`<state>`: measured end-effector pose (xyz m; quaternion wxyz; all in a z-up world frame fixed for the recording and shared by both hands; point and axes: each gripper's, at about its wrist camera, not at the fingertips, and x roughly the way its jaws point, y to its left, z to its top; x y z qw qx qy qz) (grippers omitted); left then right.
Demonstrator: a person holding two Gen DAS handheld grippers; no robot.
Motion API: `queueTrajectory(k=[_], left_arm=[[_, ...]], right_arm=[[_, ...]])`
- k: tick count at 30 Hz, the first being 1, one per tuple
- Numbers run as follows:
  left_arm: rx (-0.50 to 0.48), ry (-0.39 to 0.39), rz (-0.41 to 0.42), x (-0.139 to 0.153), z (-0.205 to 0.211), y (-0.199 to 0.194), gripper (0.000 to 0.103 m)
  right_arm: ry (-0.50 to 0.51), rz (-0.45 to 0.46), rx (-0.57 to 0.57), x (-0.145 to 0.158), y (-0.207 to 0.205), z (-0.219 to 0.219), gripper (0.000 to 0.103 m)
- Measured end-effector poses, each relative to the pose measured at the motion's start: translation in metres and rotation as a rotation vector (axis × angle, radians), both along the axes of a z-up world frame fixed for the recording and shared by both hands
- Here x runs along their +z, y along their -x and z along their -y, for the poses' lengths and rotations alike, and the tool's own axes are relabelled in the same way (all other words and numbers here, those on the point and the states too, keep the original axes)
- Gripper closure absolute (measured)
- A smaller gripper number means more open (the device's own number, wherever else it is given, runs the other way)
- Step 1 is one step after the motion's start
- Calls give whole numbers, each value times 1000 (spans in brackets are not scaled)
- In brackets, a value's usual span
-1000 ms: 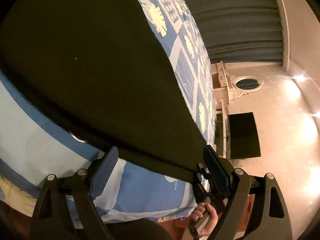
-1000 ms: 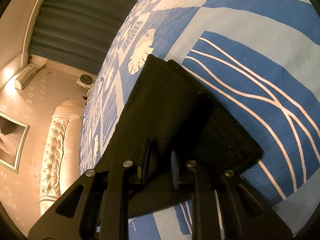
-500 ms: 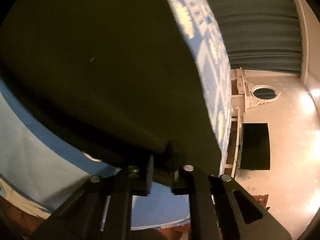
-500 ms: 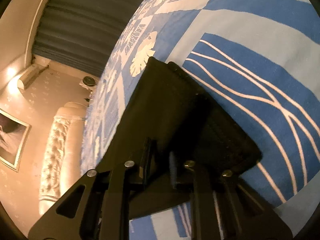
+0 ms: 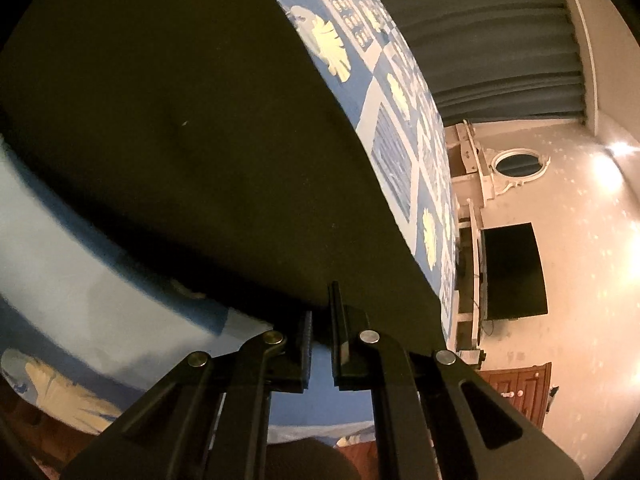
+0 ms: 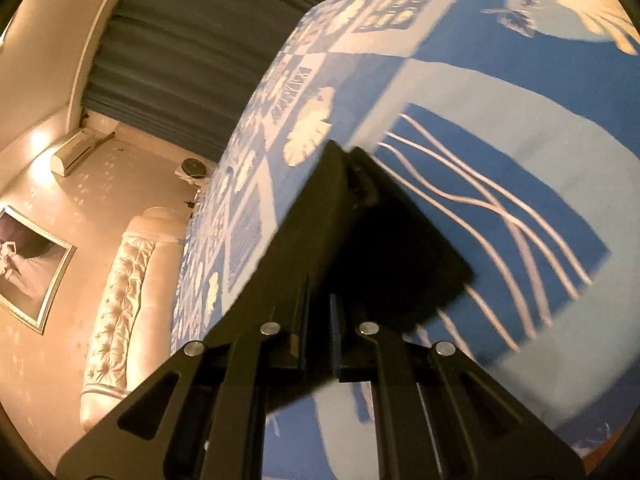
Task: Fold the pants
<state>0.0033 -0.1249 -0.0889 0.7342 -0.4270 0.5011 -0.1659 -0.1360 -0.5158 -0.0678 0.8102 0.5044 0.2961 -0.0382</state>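
Note:
Dark pants (image 5: pixel 192 128) lie spread over a blue and white patterned bedspread (image 5: pixel 60 240). In the left wrist view they fill the upper left, and my left gripper (image 5: pixel 320 312) is shut on their near edge. The right wrist view shows the same pants (image 6: pixel 352 240) as a dark wedge lifted off the bedspread (image 6: pixel 520 112), with my right gripper (image 6: pixel 320 304) shut on the near hem. Only thin cloth sits between each pair of pads.
Grey curtains (image 5: pixel 480 32) hang behind the bed. A dark screen (image 5: pixel 512 272) and an oval mirror (image 5: pixel 520 164) are on the right wall. A tufted headboard (image 6: pixel 128 292), a framed picture (image 6: pixel 28 268) and an air conditioner (image 6: pixel 76 152) line the left side.
My left gripper went from wide open to shut on the pants' edge. The right gripper tightened on the hem and raised it, so the cloth now stands off the bedspread.

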Motion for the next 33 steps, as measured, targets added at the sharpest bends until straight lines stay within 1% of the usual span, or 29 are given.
queueTrajectory(k=[2, 4, 7, 9, 10, 11, 12, 13, 16, 18, 19, 20, 22, 25, 26, 27, 28, 29, 30, 31, 33], left_arm=[[-8, -7, -14, -5, 0, 4, 96], [-13, -18, -27, -11, 2, 5, 96], [-13, -16, -40, -21, 2, 5, 96], [-14, -8, -35, -19, 3, 4, 95], [-25, -7, -32, -17, 4, 5, 92], [-57, -18, -29, -14, 6, 8, 89], [-102, -31, -21, -11, 8, 13, 75], [-127, -37, -10, -7, 10, 18, 61], [-200, -44, 81, 10, 5, 32, 46], [-218, -77, 152, 23, -3, 33, 40], [-225, -93, 190, 30, -8, 31, 38], [-226, -110, 211, 33, -13, 27, 37], [-205, -155, 230, 38, -25, 20, 35], [-167, -202, 222, 41, -48, 6, 35], [-155, -222, 223, 41, -56, 1, 35], [-151, -239, 229, 43, -64, -3, 35], [-140, -271, 241, 46, -73, -10, 34], [-130, -299, 249, 48, -78, -12, 33], [-126, -323, 261, 49, -86, -13, 29], [-126, -349, 276, 50, -94, -19, 28], [-109, -414, 273, 50, -116, -30, 28]], right_arm=[[-4, -23, -4, -9, 8, 2, 97], [-29, -21, -6, -17, 13, 3, 97], [-15, -26, 9, -12, 11, 2, 96], [11, -19, 8, -3, 14, 3, 91], [26, -18, -1, 2, 17, 5, 86], [29, -20, -9, 4, 21, 8, 79], [23, -30, -24, 5, 27, 14, 58], [8, -24, -30, 4, 32, 18, 45], [-67, 6, -23, -7, 38, 27, 44], [-88, 27, -30, -11, 35, 29, 41], [-88, 41, -37, -12, 31, 29, 39], [-77, 48, -41, -11, 27, 29, 38], [-37, 55, -39, -6, 16, 26, 38], [0, 35, 3, -2, -1, 22, 38], [9, 30, 25, -1, -6, 20, 50], [8, 18, 63, -1, -14, 18, 66], [9, 5, 74, 0, -17, 18, 87], [46, -23, 61, 2, -17, 21, 87], [80, -45, 58, 1, -17, 25, 86], [77, -58, 59, -3, -17, 29, 86], [28, -44, 53, -12, -14, 35, 86]])
